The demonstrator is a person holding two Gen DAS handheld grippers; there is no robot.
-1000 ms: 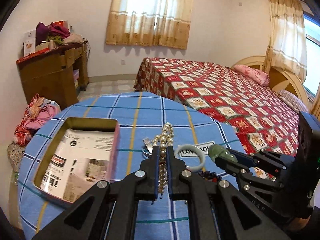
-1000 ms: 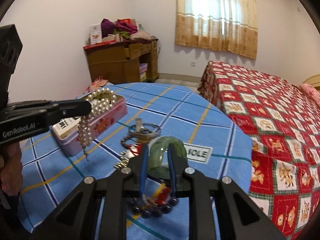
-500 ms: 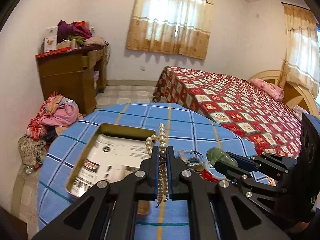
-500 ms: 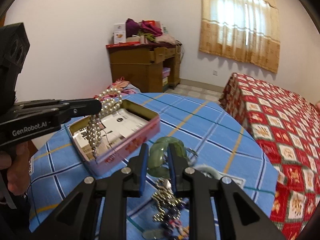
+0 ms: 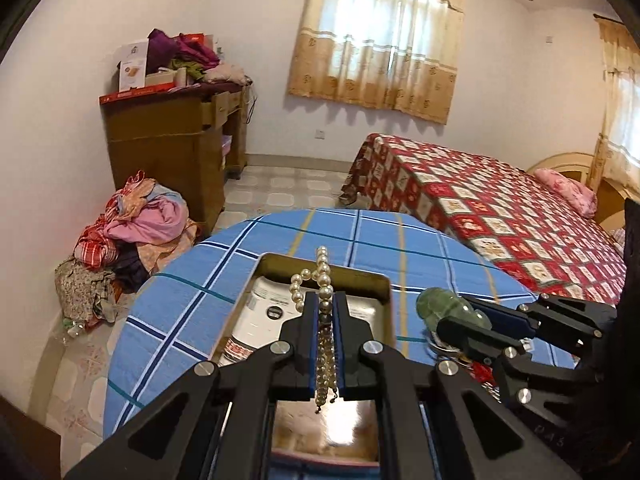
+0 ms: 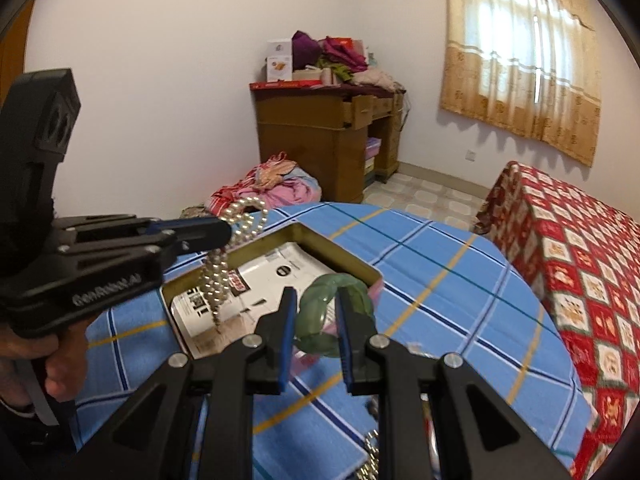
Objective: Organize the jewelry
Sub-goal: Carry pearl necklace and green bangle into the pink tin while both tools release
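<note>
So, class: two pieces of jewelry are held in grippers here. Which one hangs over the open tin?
The pearl necklace, clamped in the left gripper, dangles over the tin. The green bangle sits in the right gripper at the tin's edge.

a white pearl necklace [image 5: 325,344] hangs over the open tin box [image 6: 340,254]. a green twisted bangle [image 6: 335,314] is lifted near the box's right wall.

White walls, curtained window [image 5: 376,36], wooden desk [image 5: 172,148], red patterned bed [image 5: 480,208], tiled floor [image 5: 276,192], clothes heap [image 5: 132,236]
</note>
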